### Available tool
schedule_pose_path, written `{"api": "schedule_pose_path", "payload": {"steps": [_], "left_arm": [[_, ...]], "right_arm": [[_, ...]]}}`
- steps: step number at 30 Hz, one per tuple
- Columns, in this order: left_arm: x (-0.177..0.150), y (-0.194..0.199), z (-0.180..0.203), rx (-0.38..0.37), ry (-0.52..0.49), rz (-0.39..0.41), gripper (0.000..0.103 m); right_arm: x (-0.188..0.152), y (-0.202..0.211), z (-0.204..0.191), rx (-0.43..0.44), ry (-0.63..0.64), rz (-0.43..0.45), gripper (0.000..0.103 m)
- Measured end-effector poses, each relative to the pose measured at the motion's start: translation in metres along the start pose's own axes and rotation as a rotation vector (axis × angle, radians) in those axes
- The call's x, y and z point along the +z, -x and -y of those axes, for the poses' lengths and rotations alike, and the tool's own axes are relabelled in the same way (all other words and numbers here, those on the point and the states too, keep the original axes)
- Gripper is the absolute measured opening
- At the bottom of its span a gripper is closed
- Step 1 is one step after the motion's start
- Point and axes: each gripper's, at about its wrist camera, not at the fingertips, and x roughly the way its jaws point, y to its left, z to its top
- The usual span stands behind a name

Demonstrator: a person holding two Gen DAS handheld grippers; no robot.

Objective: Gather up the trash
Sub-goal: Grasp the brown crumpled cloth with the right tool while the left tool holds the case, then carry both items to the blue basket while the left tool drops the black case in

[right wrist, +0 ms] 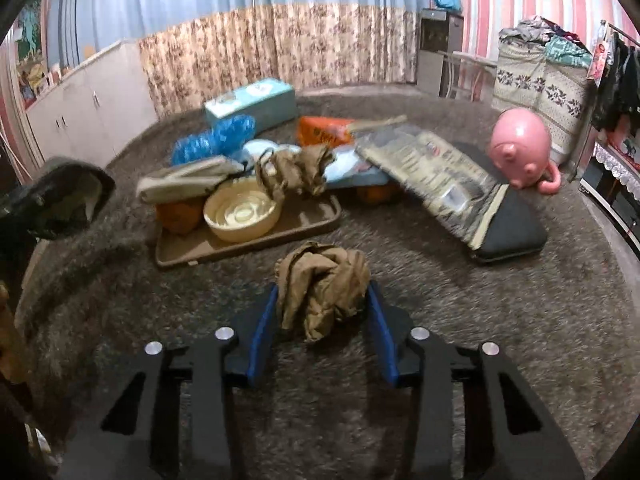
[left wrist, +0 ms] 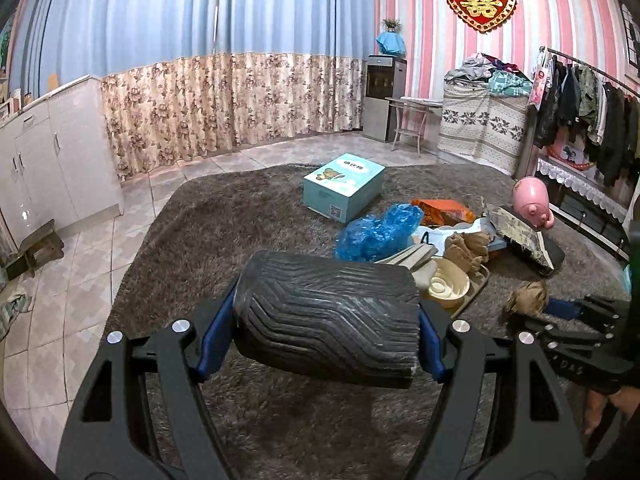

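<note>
Two grips I had: left hand-held gripper clamped a ridged black plastic container; right hand-held gripper pinched crumpled, creased brown paper.

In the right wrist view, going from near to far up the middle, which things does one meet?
Right gripper → crumpled brown paper → brown tray → orange bag → floral curtain.
</note>
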Motion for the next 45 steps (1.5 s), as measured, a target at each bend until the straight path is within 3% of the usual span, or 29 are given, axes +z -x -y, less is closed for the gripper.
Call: {"api": "schedule_pose_path", "payload": {"steps": [6,9,13,22,30,37,45], "left_arm": [[0.010,0.004,0.033,-0.019,-0.028,0.013,0.073],[0.017,0.006,0.065,-0.061,-0.046,0.022,0.073],[0.026,0.011,0.113,-0.124,-0.082,0.039,0.073],[0.043,0.024,0.225,-0.290,-0.135,0.074,0.073],[0.037,0.017,0.325,-0.424,-0.210,0.067,0.073],[0.017,0.022,0.418,-0.545,-0.290,0.073,0.073],[-0.018,0.014,0.512,-0.700,-0.378,-0.007,0.073]], "right_arm": [[0.003,0.048,0.045,-0.111,-0.030,0.093,0.044],[-0.001,0.078,0.085,-0.217,-0.065,0.135,0.044],[-0.006,0.123,0.145,-0.434,-0.071,0.172,0.044],[-0.040,0.202,0.281,-0.636,-0.336,0.230,0.044],[-0.081,0.221,0.347,-0.728,-0.468,0.215,0.044],[-0.103,0.224,0.372,-0.840,-0.498,0.155,0.044],[-0.132,0.234,0.407,-0.842,-0.631,0.158,0.044]]}}
